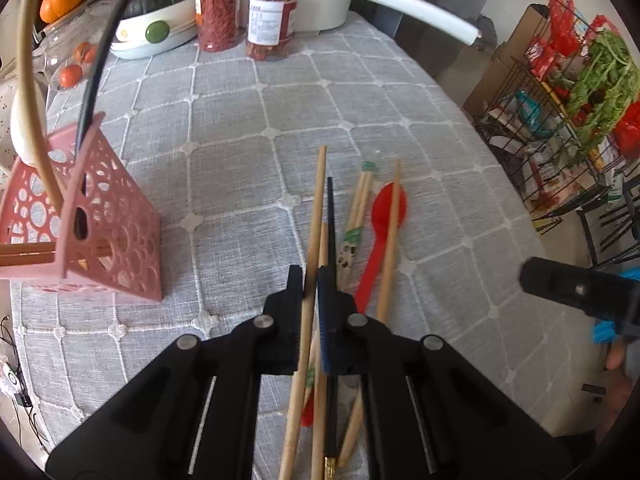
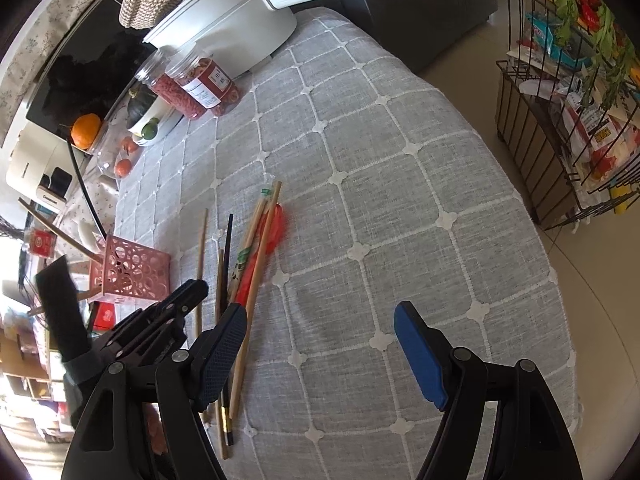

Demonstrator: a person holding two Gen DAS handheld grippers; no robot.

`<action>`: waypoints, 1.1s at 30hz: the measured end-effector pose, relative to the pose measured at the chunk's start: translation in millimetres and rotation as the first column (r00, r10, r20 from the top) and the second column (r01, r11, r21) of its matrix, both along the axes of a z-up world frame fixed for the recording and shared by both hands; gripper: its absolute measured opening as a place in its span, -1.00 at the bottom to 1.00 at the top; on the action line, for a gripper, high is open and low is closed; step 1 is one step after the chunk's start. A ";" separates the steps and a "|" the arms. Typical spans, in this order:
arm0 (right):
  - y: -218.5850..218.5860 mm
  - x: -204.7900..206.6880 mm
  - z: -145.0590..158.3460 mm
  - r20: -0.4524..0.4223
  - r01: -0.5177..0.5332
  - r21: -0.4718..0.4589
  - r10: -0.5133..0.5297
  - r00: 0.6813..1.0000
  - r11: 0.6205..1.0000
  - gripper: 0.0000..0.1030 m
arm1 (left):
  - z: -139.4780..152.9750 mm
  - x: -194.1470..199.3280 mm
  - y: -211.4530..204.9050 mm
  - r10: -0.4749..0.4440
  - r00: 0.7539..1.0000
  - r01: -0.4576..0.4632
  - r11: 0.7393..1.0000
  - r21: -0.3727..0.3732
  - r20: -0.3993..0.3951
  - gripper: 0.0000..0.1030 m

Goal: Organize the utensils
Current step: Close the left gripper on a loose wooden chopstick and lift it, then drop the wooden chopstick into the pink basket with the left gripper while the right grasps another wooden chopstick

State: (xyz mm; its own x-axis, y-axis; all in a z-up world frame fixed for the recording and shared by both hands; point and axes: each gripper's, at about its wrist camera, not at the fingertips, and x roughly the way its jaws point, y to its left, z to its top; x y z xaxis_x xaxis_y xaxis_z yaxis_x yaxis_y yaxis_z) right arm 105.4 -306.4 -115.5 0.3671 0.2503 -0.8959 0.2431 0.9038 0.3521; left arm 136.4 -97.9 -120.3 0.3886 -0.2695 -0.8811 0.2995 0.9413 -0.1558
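On the grey tablecloth [image 1: 240, 92], most utensils still lie loose: the left gripper [image 1: 310, 300] pinches one wooden chopstick [image 1: 316, 216], the right gripper [image 2: 320, 344] is spread empty, and the pink holder [image 1: 108, 220] has only a few sticks.

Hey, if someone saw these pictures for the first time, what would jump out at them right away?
Probably the left gripper, its fingers shut on a pale wooden chopstick above a loose pile of chopsticks and a red spoon on the grey checked tablecloth. To the left of the pile stands a pink perforated holder with utensils already in it. The right gripper hangs open over bare cloth.
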 end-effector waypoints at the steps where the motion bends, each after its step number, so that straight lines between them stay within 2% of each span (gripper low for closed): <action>1: 1.5 1.4 -1.3 -0.003 -0.001 -0.005 0.001 1.000 1.000 0.50 | 6.7 -4.8 0.4 -0.011 1.000 0.012 1.000 -0.005 0.017 -0.84; 5: 7.3 12.5 -8.4 -0.019 0.005 -0.023 -0.005 1.000 1.000 0.50 | 34.9 -25.7 10.3 -0.047 0.994 0.048 0.999 -0.010 0.103 -0.86; 9: 12.2 25.7 -15.7 -0.032 0.015 -0.083 -0.018 0.999 0.996 0.50 | 55.5 -41.3 32.8 -0.046 0.986 0.051 0.998 -0.026 0.161 -0.86; 13: 17.9 35.4 -25.1 -0.056 0.025 -0.059 -0.028 0.998 0.998 0.44 | 68.5 -49.5 51.7 -0.037 0.979 0.046 0.998 -0.043 0.198 -0.86; 21: 57.2 50.0 -38.4 -0.082 -0.070 -0.044 0.066 0.994 0.997 -0.06 | 80.6 -60.9 81.7 0.003 0.975 0.015 0.997 -0.077 0.222 -0.86; 23: 63.0 52.9 -44.8 -0.099 -0.080 -0.056 0.074 0.992 0.995 -0.33 | 81.3 -61.8 88.0 0.012 0.975 0.006 0.997 -0.081 0.220 -0.86; 27: 71.4 59.0 -51.6 -0.109 -0.086 -0.049 0.081 0.991 0.995 -0.50 | 80.7 -63.3 96.5 0.021 0.976 -0.003 0.996 -0.086 0.215 -0.86; 33: 84.8 63.0 -52.7 -0.114 -0.125 -0.166 0.107 0.988 0.978 -0.75 | 80.5 -63.5 108.3 0.049 0.977 -0.030 0.995 -0.094 0.209 -0.85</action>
State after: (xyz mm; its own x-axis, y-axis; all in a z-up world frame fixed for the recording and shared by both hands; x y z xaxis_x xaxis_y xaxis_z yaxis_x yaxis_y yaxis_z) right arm 168.3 -221.6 -168.2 0.2475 0.1246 -0.9608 0.1600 0.9728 0.1674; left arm 72.8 10.4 -39.8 0.5748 -0.3246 -0.7512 0.2973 0.9381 -0.1778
